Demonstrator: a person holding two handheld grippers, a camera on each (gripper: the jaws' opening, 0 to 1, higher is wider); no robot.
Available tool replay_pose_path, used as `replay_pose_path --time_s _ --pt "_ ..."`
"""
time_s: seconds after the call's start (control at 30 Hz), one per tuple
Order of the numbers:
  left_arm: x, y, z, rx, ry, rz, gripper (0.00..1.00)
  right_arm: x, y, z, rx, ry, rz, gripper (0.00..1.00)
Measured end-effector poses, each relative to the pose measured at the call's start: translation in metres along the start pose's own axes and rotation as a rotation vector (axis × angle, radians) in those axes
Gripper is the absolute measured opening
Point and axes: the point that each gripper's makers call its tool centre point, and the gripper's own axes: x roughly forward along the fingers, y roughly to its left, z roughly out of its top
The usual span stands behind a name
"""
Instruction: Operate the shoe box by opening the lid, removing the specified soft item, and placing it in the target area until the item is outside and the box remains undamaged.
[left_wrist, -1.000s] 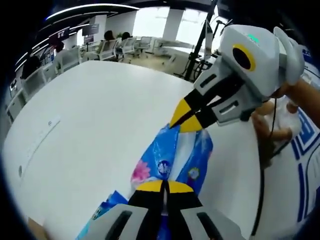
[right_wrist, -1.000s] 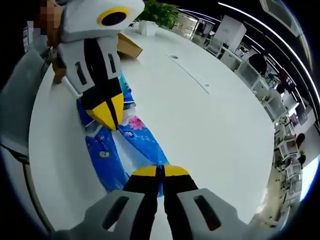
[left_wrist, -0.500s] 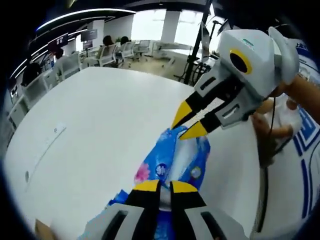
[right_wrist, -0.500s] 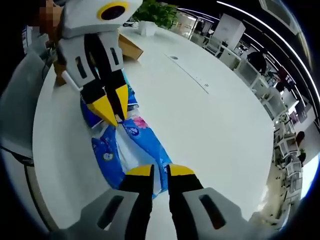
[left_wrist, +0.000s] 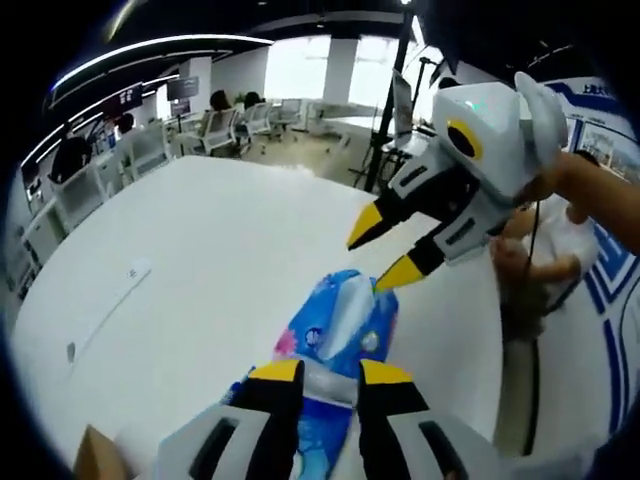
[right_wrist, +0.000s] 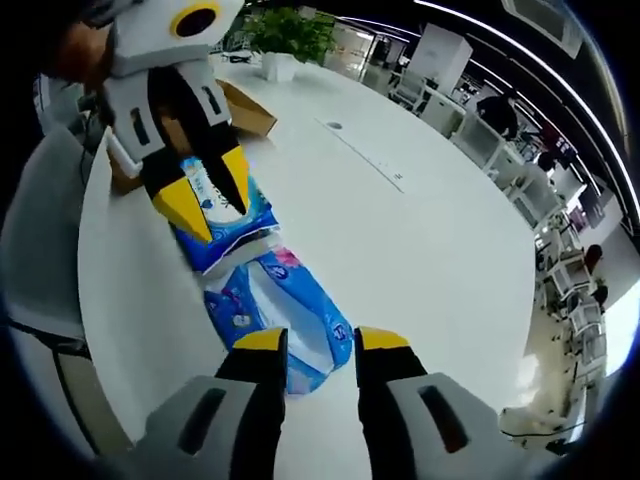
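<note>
**Ana:** Blue plastic, printed with flowers: that's the soft pack (right_wrist: 282, 312), lying flat on the white table (right_wrist: 420, 230), out of the box.

**Ben:** And the grippers?

**Ana:** Both have their jaws spread with nothing between them. In the right gripper view the right gripper (right_wrist: 322, 340) straddles the near end of the pack without pinching it. The left gripper (right_wrist: 207, 194) hangs over the far end, yellow tips apart, close above a second blue pack (right_wrist: 228, 218) that lies end to end with the first.

**Ben:** Same story from the other side?

**Ana:** Yes. In the left gripper view the left gripper (left_wrist: 330, 372) frames the pack (left_wrist: 340, 322), and the right gripper (left_wrist: 388, 248) stands just off its far end, clear of it.

**Ben:** Where's the box?

**Ana:** Brown cardboard, the box (right_wrist: 243, 108), sits behind the left gripper near the table's edge. I can't tell how its lid stands.

**Ben:** So what could go wrong?

**Ana:** I'd judge the pack placed, so the risk is in pulling away. A tip that catches the slack film would drag the pack along the smooth table, or tear the wrapper. The left gripper is also near the box; a careless swing back could knock the cardboard or crease a flap.

**Ben:** And the edge?

**Ana:** The packs lie fairly near the table's near rim, so a snag pulling that way might slide one off.
</note>
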Motion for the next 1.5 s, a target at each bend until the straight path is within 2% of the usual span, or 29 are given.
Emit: replay_pose_path --time_s 0.23,0.6,0.67,0.7,0.73,0.97,1.1,1.37,1.5 --pt "-0.030 -0.005 -0.003 -0.004 -0.047 0.011 0.26 -0.019 0.013 0.014 0.059 -0.031 -0.025 0.34" --pt "-0.086 0.003 -0.009 -0.018 -0.142 0.058 0.33 -0.040 0.043 0.038 0.138 -0.084 -0.043 0.45" --pt "-0.094 0.001 -0.012 -0.022 -0.151 0.058 0.37 -0.041 0.049 0.043 0.150 -0.095 -0.038 0.47" --pt "-0.097 0.001 -0.012 -0.020 -0.157 0.060 0.39 -0.042 0.051 0.044 0.153 -0.097 -0.037 0.52" --pt "-0.110 0.001 -0.017 -0.007 -0.175 0.071 0.46 -0.044 0.064 0.053 0.159 -0.109 -0.034 0.53" --pt "-0.139 0.008 -0.028 -0.026 -0.209 0.090 0.55 -0.047 0.081 0.065 0.173 -0.136 -0.031 0.60" --pt "-0.155 0.009 -0.033 -0.024 -0.242 0.078 0.62 -0.048 0.089 0.072 0.166 -0.147 -0.028 0.64" --pt "-0.188 0.022 -0.052 -0.023 -0.273 0.121 0.69 -0.047 0.109 0.090 0.160 -0.175 0.006 0.71" --pt "-0.200 0.028 -0.061 -0.024 -0.281 0.145 0.72 -0.046 0.119 0.104 0.129 -0.180 0.021 0.72"
